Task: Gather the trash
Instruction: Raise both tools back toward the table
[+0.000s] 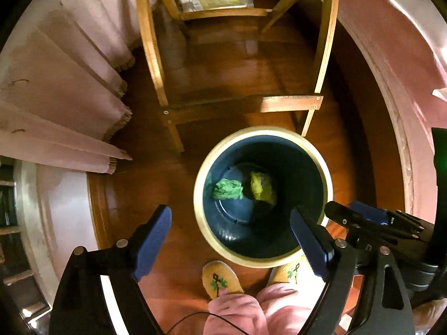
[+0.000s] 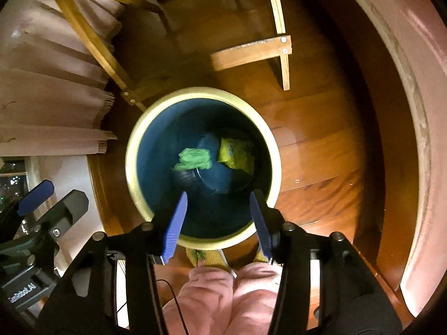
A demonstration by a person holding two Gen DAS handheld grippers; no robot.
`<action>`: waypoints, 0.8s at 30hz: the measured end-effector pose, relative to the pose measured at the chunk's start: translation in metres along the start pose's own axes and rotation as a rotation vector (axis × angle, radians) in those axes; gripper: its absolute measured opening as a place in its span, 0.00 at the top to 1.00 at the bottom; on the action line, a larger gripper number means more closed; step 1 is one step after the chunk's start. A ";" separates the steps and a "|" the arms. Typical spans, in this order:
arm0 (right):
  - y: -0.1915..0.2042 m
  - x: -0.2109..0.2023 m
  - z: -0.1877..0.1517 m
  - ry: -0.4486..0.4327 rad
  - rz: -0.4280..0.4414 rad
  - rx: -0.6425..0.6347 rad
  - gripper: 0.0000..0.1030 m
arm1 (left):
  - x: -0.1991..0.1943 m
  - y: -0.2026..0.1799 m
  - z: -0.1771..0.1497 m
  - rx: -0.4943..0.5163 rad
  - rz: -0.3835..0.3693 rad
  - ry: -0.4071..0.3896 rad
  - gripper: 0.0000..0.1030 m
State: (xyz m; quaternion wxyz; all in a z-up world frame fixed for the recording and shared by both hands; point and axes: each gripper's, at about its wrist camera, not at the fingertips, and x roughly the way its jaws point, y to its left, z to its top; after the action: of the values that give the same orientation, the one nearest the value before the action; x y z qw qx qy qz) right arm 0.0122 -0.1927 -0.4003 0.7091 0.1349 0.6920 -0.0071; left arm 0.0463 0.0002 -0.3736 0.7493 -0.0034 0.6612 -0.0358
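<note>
Two crumpled wads, one green [image 2: 194, 160] and one yellow [image 2: 236, 156], lie at the bottom of the round dark-blue bin [image 2: 134, 167] with its smooth cream rim, standing on the glossy wooden floor [image 2: 321, 145]. Both the left gripper [image 1: 230, 237] and the right gripper [image 2: 219, 220] hang above it with jaws wide and holding nothing. Judging from the rigid blue fingers [image 2: 174, 229] sitting close over the rim, a careless swing could knock the light bin over and spill the soft wads.

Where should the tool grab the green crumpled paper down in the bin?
Probably pinch the green crumpled paper across its bunched middle, coming straight down through the bin's open top. It lies on the bottom with walls all round, so no side way in; the yellow wad lies beside it.
</note>
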 end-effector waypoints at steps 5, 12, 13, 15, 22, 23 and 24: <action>0.015 -0.056 -0.006 -0.022 0.027 -0.009 0.53 | -0.069 0.004 0.003 -0.013 0.015 -0.052 0.14; 0.037 -0.162 -0.019 -0.072 0.050 -0.025 0.53 | -0.192 0.000 0.016 -0.003 0.002 -0.167 0.14; 0.039 -0.178 -0.021 -0.081 0.048 -0.028 0.53 | -0.210 0.000 0.019 0.001 -0.001 -0.183 0.14; 0.043 -0.206 -0.024 -0.095 0.053 -0.036 0.53 | -0.246 0.000 0.024 0.012 -0.010 -0.214 0.14; 0.061 -0.311 -0.032 -0.195 0.046 -0.057 0.53 | -0.353 -0.001 0.036 0.089 -0.034 -0.325 0.14; 0.064 -0.325 -0.032 -0.213 0.047 -0.054 0.53 | -0.367 -0.003 0.038 0.103 -0.035 -0.344 0.14; 0.065 -0.338 -0.031 -0.227 0.048 -0.053 0.53 | -0.381 -0.004 0.040 0.120 -0.032 -0.363 0.14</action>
State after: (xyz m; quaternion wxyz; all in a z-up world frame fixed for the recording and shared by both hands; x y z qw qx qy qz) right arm -0.0195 -0.1837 -0.0565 0.7862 0.1311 0.6038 0.0128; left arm 0.0391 0.0163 0.0088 0.8544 0.0244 0.5119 -0.0860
